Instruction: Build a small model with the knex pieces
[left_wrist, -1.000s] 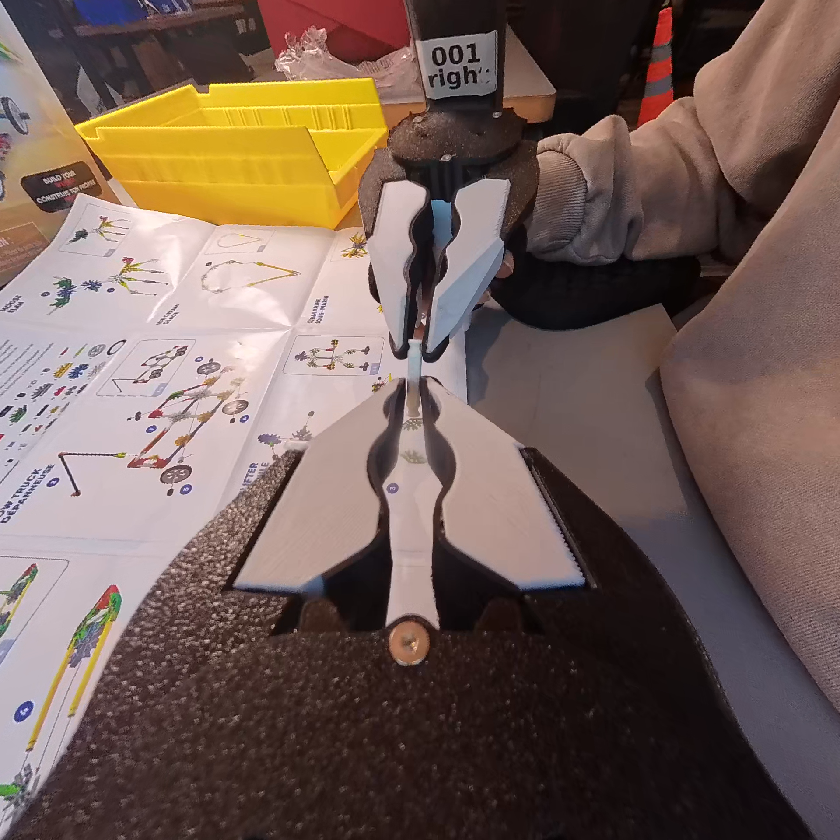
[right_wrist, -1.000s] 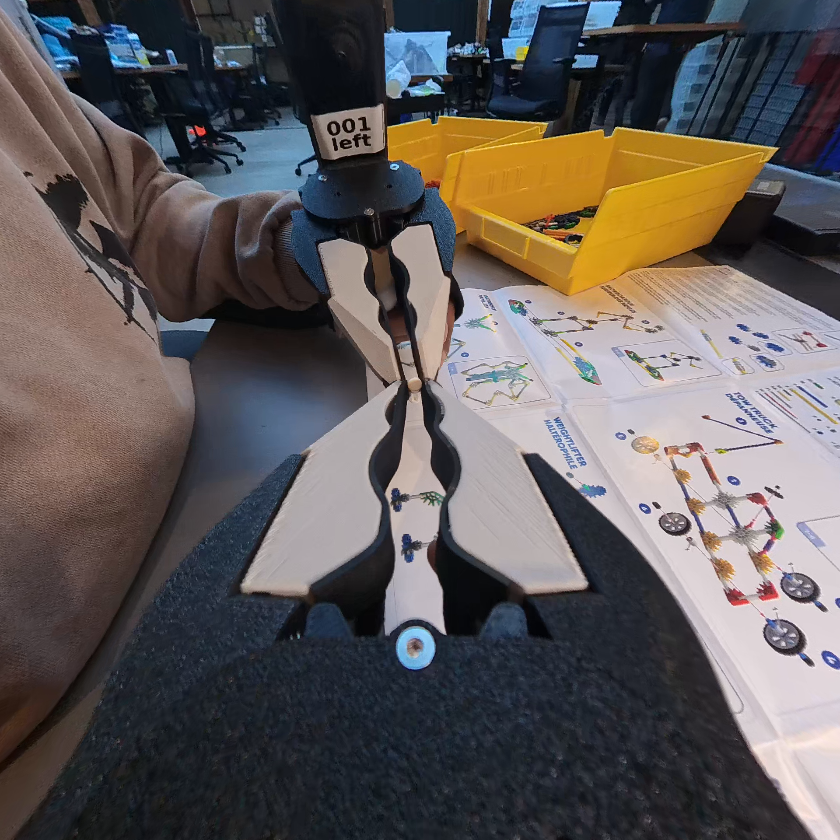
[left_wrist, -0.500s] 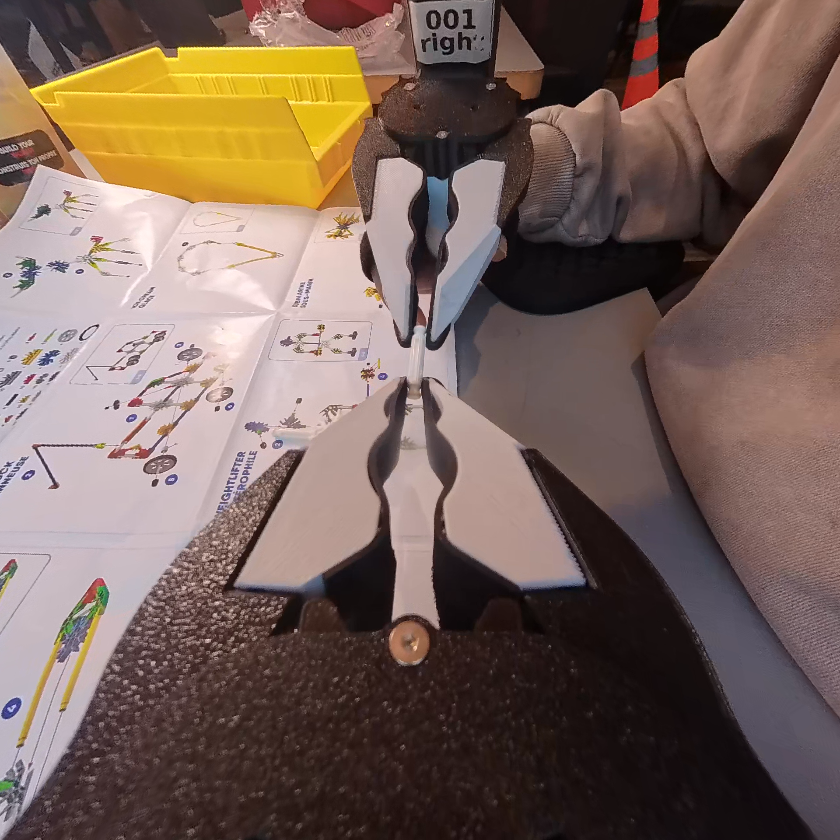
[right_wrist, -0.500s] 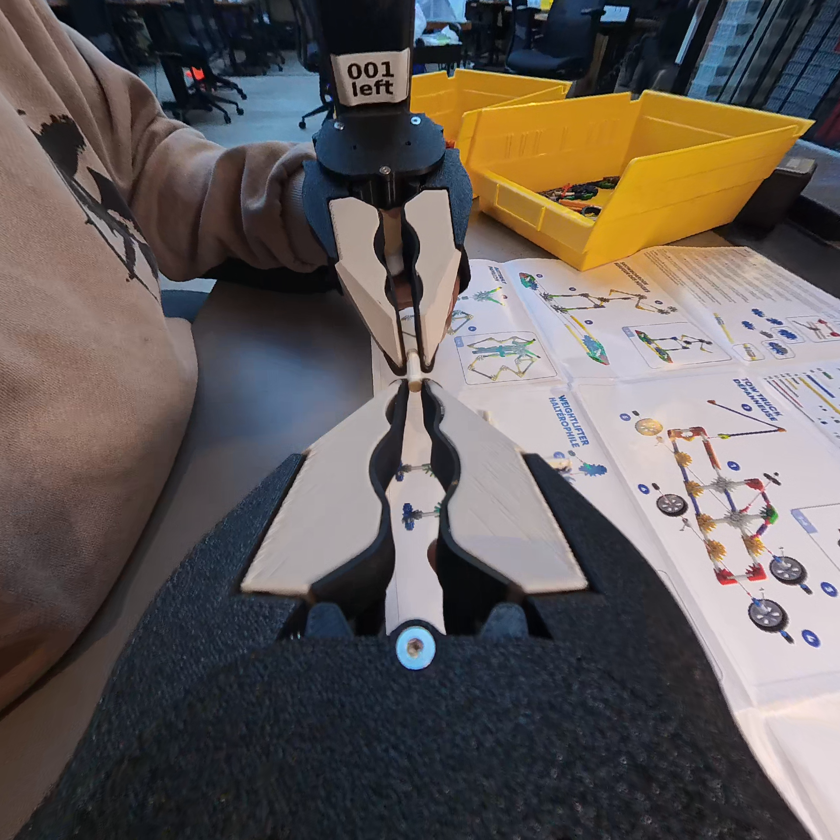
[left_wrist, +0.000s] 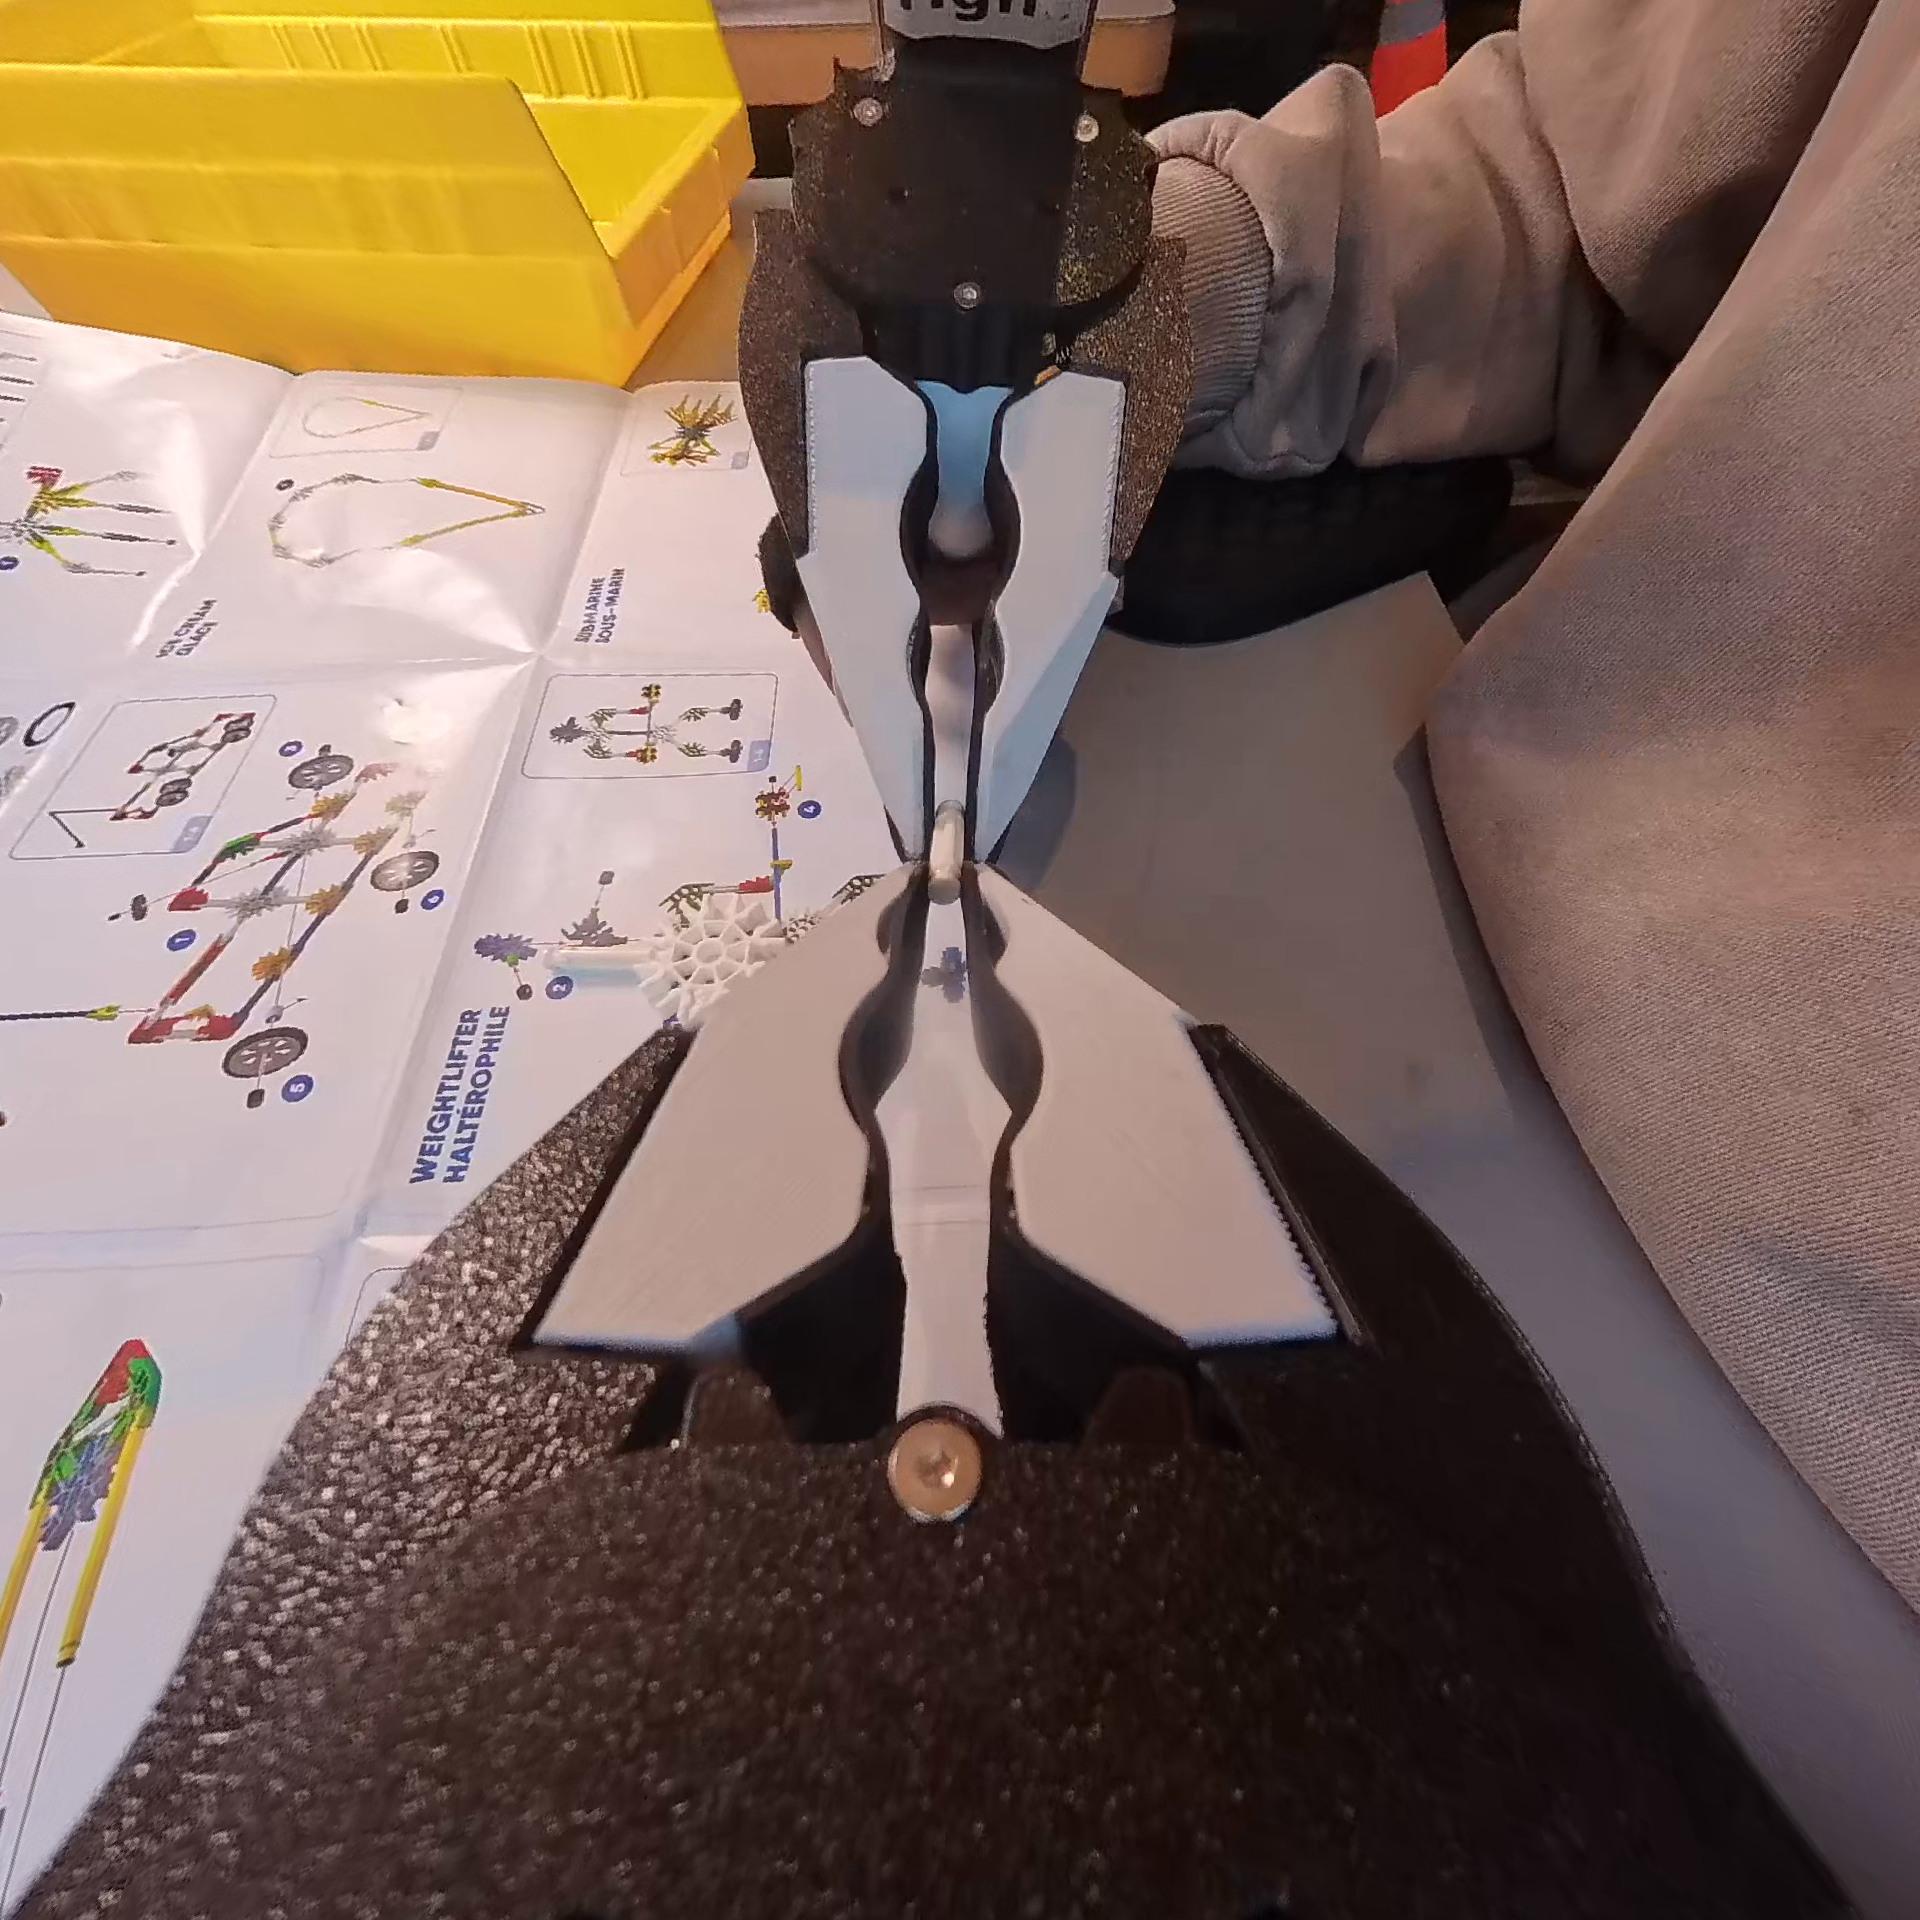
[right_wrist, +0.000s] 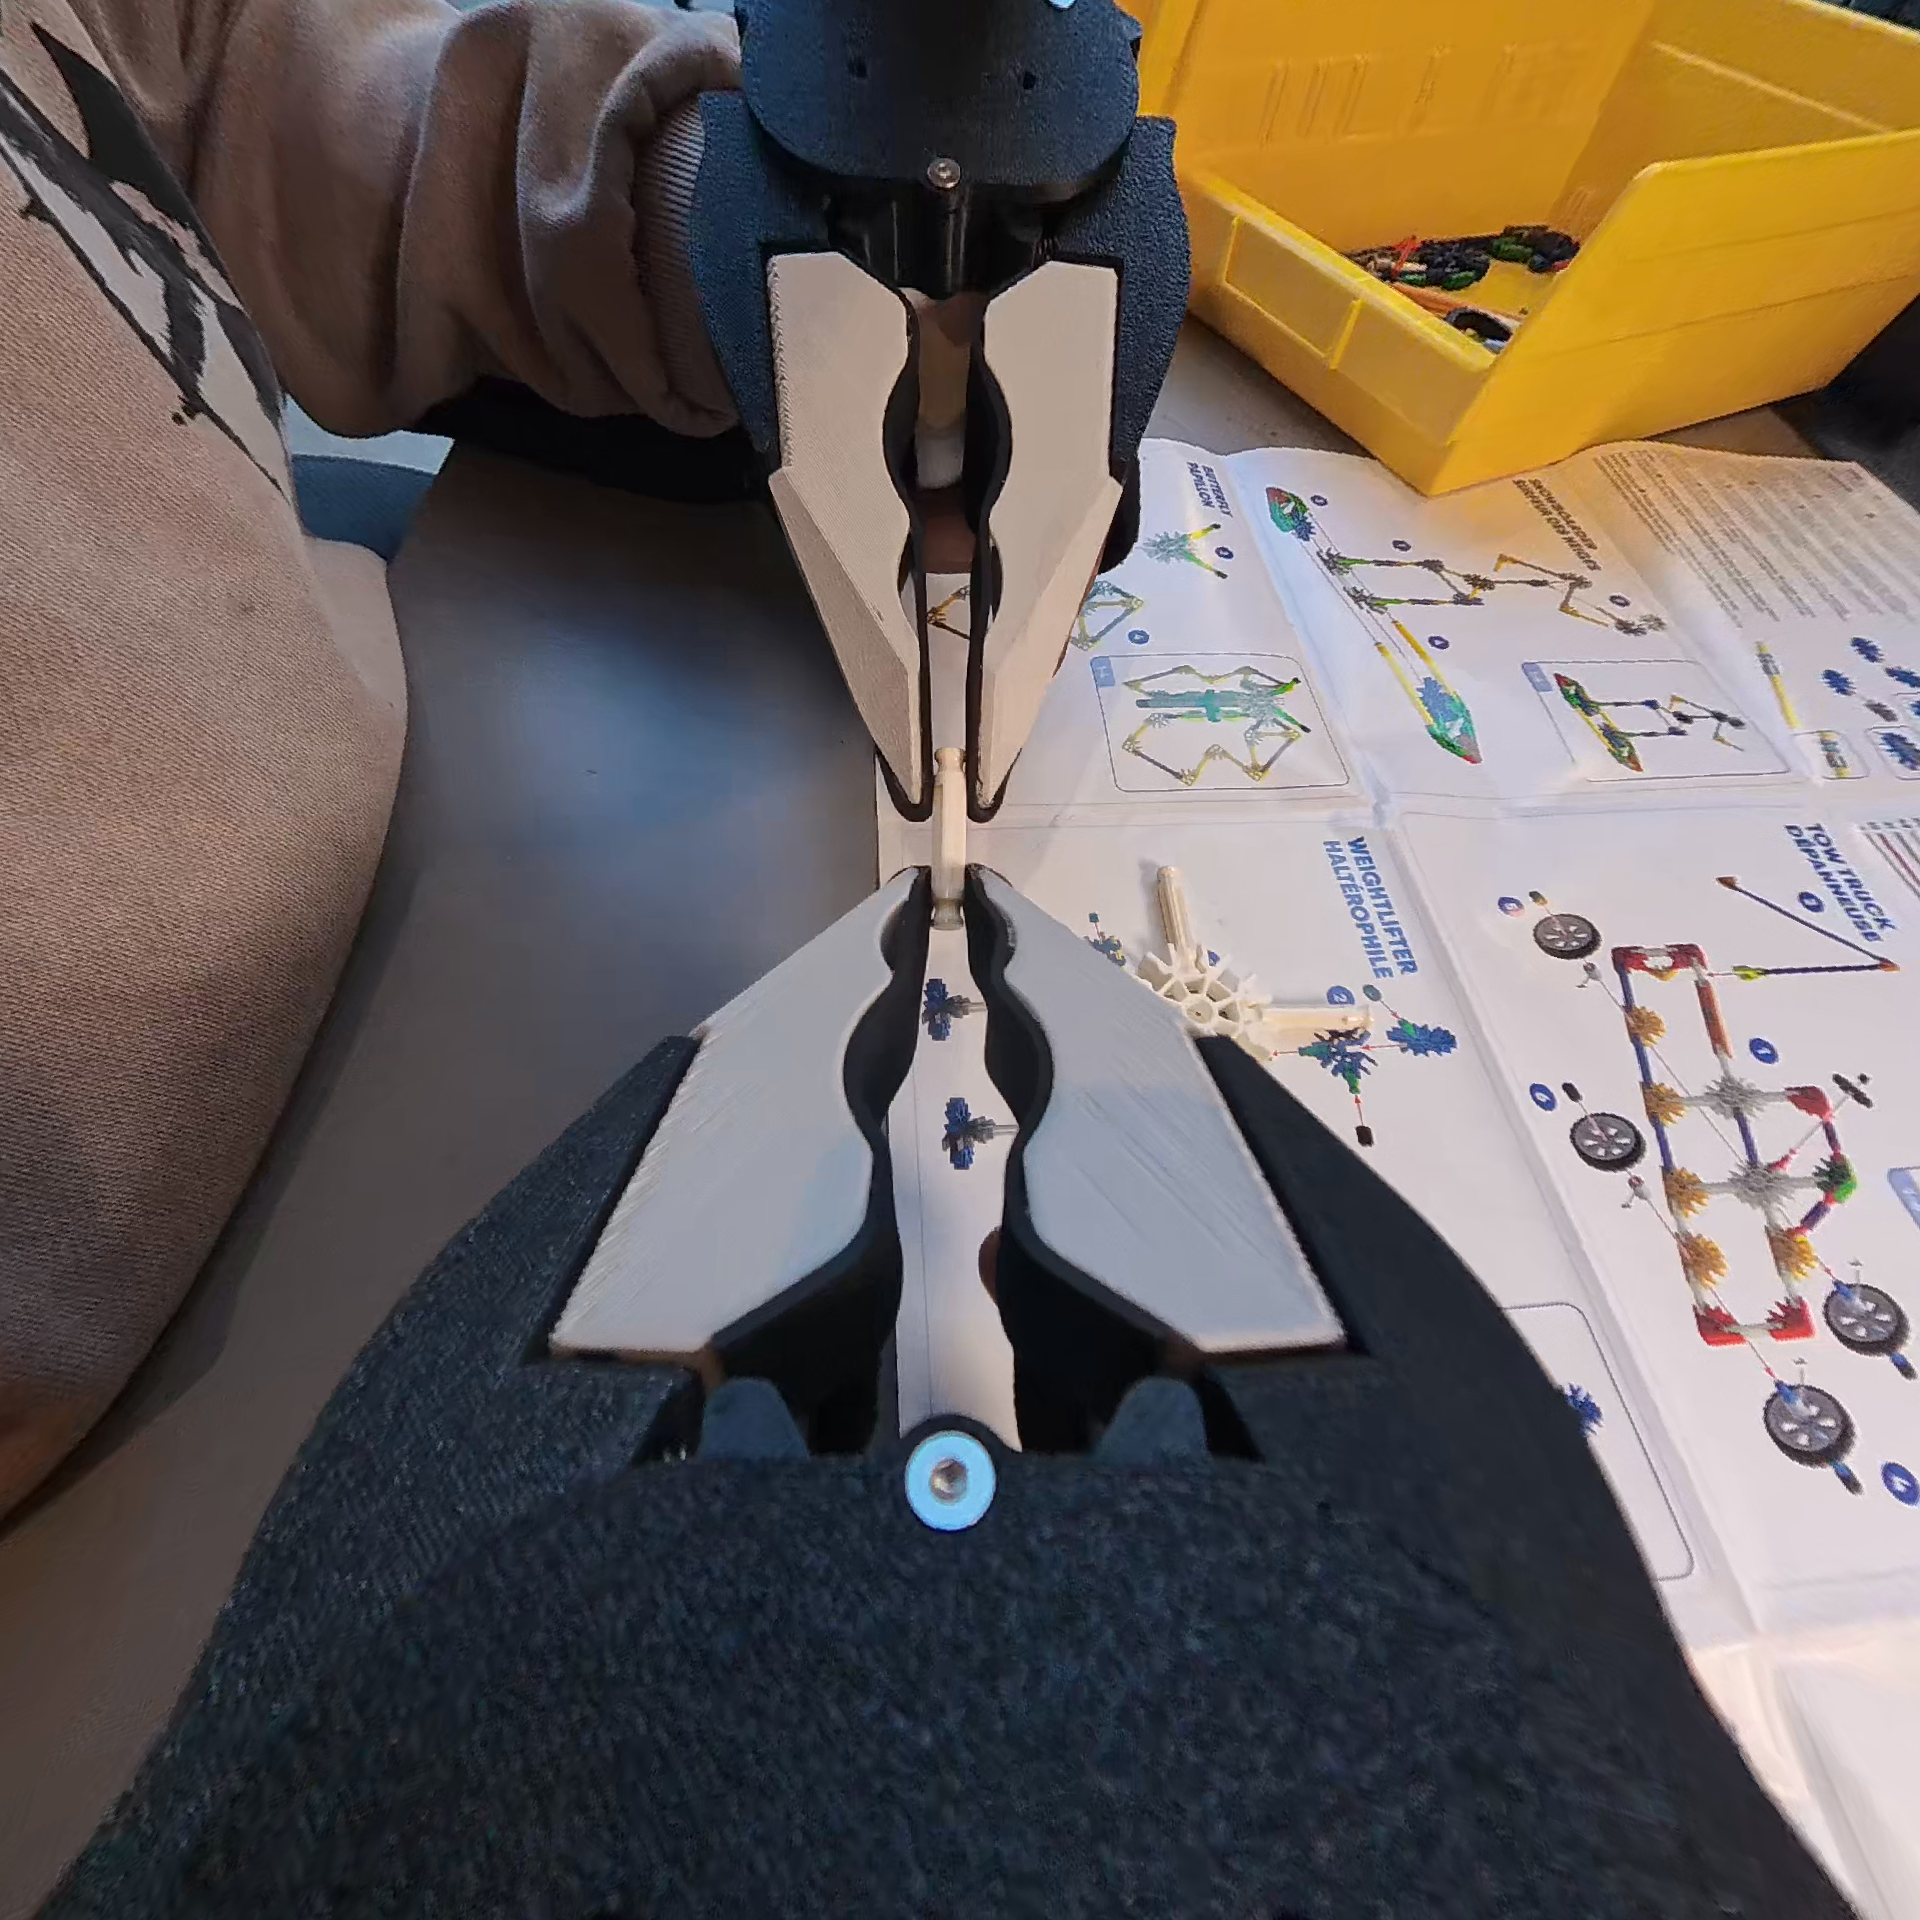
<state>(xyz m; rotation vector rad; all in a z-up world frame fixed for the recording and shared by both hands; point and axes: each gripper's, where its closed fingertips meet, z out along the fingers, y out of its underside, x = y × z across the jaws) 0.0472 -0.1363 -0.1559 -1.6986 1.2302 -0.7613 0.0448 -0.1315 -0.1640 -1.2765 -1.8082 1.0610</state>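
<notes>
Centre of both frames: a short white rod (left_wrist: 943, 854) (right_wrist: 948, 831) spans the gap between two grippers that face each other tip to tip above the counter (left_wrist: 1226, 831) (right_wrist: 623, 748).
Left gripper (left_wrist: 940, 883) (right_wrist: 945, 795): clenched on one end of the white rod; it fills the lower half of the left wrist view and points down from the top centre of the right wrist view.
Right gripper (right_wrist: 948, 894) (left_wrist: 943, 831): clamped on the rod's other end; it fills the lower half of the right wrist view and hangs from the top centre of the left wrist view.
Loose parts: a white snowflake connector with rods attached (left_wrist: 707, 951) (right_wrist: 1205, 992) lies on the instruction sheet, just beside the gripper tips, touching neither.
Instruction sheet (left_wrist: 312, 831) (right_wrist: 1558, 831): unfolded, flat on the counter, with coloured model diagrams; left of the left wrist view, right of the right wrist view.
Yellow bins: one (left_wrist: 364, 187) at upper left of the left wrist view; another (right_wrist: 1558, 260) at upper right of the right wrist view, with small dark and coloured pieces inside.
Person: beige sleeves (left_wrist: 1455, 260) (right_wrist: 416, 208) reach each gripper's handle.
</notes>
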